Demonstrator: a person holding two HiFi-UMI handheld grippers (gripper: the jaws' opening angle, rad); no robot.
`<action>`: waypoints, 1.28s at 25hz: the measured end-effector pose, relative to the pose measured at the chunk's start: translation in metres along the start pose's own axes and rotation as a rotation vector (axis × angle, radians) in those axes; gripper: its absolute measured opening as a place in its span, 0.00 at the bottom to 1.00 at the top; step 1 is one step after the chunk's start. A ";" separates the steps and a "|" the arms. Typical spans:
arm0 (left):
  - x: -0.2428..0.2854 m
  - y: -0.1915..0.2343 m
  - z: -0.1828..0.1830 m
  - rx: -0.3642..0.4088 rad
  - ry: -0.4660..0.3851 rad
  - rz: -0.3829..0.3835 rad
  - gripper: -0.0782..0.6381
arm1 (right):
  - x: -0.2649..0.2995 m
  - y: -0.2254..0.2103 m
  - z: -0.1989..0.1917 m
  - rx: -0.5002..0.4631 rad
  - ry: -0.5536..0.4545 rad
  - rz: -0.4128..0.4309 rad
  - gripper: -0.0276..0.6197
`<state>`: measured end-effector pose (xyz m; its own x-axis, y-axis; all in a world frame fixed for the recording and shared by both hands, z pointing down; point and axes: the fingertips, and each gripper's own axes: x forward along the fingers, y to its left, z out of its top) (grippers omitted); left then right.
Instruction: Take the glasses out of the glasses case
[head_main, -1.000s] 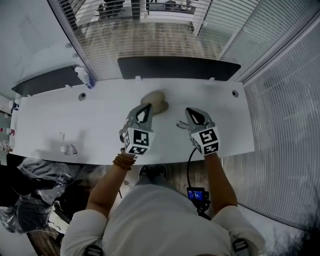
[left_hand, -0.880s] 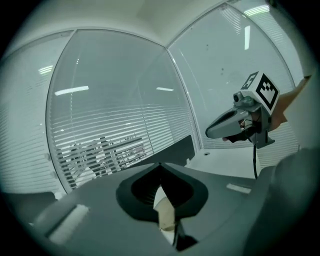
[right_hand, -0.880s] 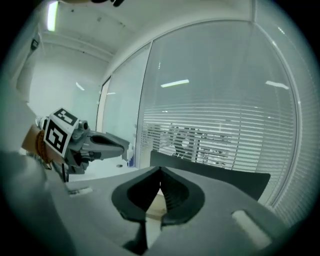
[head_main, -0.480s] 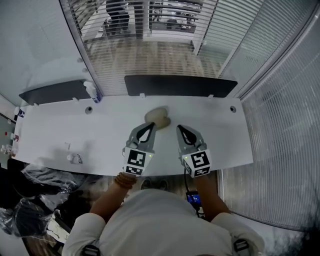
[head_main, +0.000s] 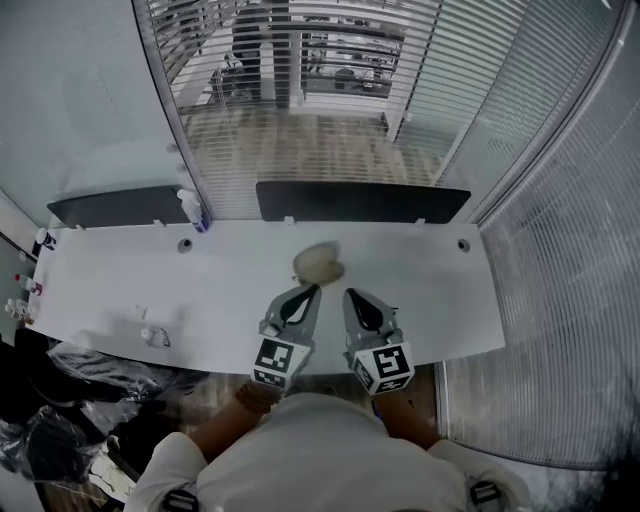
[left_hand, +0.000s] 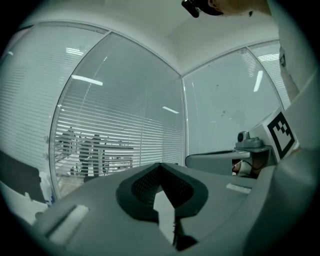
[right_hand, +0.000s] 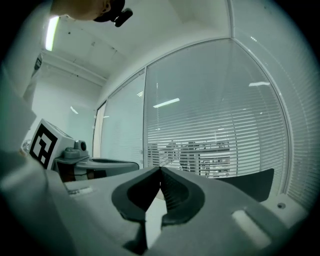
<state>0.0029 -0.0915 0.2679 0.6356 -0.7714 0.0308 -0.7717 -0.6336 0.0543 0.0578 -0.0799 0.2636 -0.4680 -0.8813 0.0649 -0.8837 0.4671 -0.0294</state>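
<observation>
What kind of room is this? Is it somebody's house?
Probably an office, not a house. There is a long white desk with round cable holes, glass walls covered with slatted blinds, and dark divider panels along the desk's far edge.

The head view looks steeply down from above the person onto the white surface (head_main: 220, 285), with the left gripper (head_main: 313, 290) and right gripper (head_main: 349, 294) over its near edge. Each gripper view sits close behind its own jaws and faces level across the room. Both take in the slatted glass wall (left_hand: 115, 135) that the head view shows beyond the surface, and each catches the other gripper alongside.
</observation>
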 end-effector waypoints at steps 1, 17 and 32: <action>-0.002 -0.001 0.002 -0.008 -0.004 -0.004 0.11 | -0.001 0.004 0.002 0.007 -0.003 0.005 0.05; -0.009 -0.015 -0.007 -0.073 -0.003 -0.016 0.11 | -0.014 0.025 -0.001 0.058 -0.021 0.083 0.04; -0.001 -0.010 -0.010 -0.079 0.003 0.004 0.11 | -0.008 0.020 -0.003 0.070 -0.022 0.093 0.04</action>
<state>0.0107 -0.0837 0.2770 0.6329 -0.7735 0.0344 -0.7700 -0.6241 0.1326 0.0442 -0.0631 0.2650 -0.5470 -0.8364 0.0363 -0.8344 0.5412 -0.1040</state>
